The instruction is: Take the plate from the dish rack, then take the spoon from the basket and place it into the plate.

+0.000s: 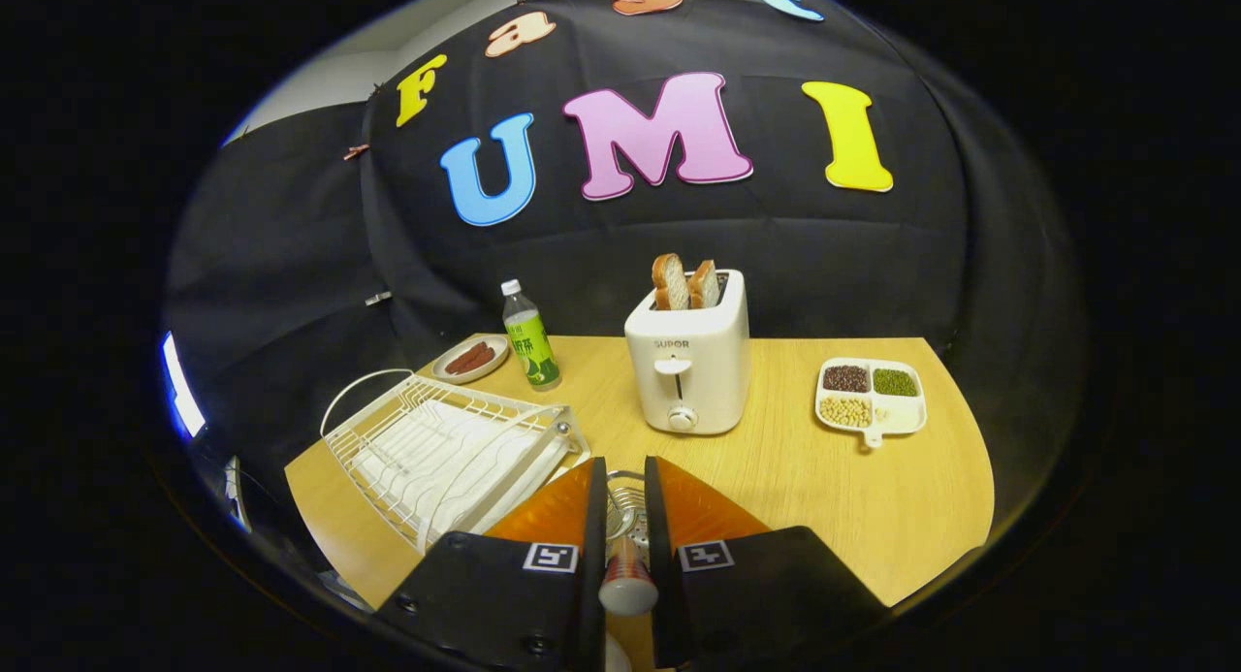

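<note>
The gripper [625,517] points forward and somewhat downward over the near edge of the wooden table [853,488]; its two fingers stand close together with only a narrow gap between them, and in that gap sits the spoon [627,580], its thick handle end (rounded, pale at the tip) lying toward the camera and both fingers pressing against its sides; the spoon is thus held, lifted along the line of the fingers. Directly below the fingertips, seen through the same gap, is the wire basket [625,507], of which only some metal rings and a perforated base can be made out.

Taking the toaster [687,362] as the landmark: it stands just beyond the fingertips, upright, with two slices of bread [684,284] rising from its slots; the basket is in front of it, toward the gripper; the white dish rack [451,449] lies in front of it and to its left, just beside the left finger, and its slots hold a pale tray-like base, though I cannot tell whether a plate remains in it; a green bottle [530,337] stands upright to the toaster's left, and farther left again, behind the rack, is a small dish of sausages [471,359]; to the toaster's right, well apart from it, rests a divided tray of beans [870,398] with four compartments.
</note>
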A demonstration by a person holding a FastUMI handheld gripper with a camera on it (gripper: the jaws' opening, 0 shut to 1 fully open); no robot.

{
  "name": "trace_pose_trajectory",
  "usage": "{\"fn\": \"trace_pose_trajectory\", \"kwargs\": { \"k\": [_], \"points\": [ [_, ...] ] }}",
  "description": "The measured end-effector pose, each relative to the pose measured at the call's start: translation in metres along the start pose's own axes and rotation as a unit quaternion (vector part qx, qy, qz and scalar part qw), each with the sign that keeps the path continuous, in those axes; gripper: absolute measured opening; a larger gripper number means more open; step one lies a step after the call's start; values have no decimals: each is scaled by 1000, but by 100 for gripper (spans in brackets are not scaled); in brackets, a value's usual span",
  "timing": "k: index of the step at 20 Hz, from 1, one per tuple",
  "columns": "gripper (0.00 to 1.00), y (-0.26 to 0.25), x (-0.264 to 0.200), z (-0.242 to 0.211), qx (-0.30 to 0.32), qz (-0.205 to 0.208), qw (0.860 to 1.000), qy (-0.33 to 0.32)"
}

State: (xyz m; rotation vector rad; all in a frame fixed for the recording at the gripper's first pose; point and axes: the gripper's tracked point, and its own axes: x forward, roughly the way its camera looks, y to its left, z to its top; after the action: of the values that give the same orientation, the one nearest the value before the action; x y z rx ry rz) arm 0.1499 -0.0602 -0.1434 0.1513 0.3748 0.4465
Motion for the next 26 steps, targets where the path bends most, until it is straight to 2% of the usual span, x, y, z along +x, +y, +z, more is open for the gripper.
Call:
{"fn": "trace_pose_trajectory", "kwargs": {
  "k": [4,9,16,21,26],
  "points": [
    [23,12,-31,18,19,15,1000,-10],
    [23,45,-68,10,26,60,998,4],
    [23,99,-78,-63,12,125,989,84],
    [23,124,-65,-106,-2,149,981,125],
    [23,124,-61,-135,-23,150,976,155]
  ]
}}
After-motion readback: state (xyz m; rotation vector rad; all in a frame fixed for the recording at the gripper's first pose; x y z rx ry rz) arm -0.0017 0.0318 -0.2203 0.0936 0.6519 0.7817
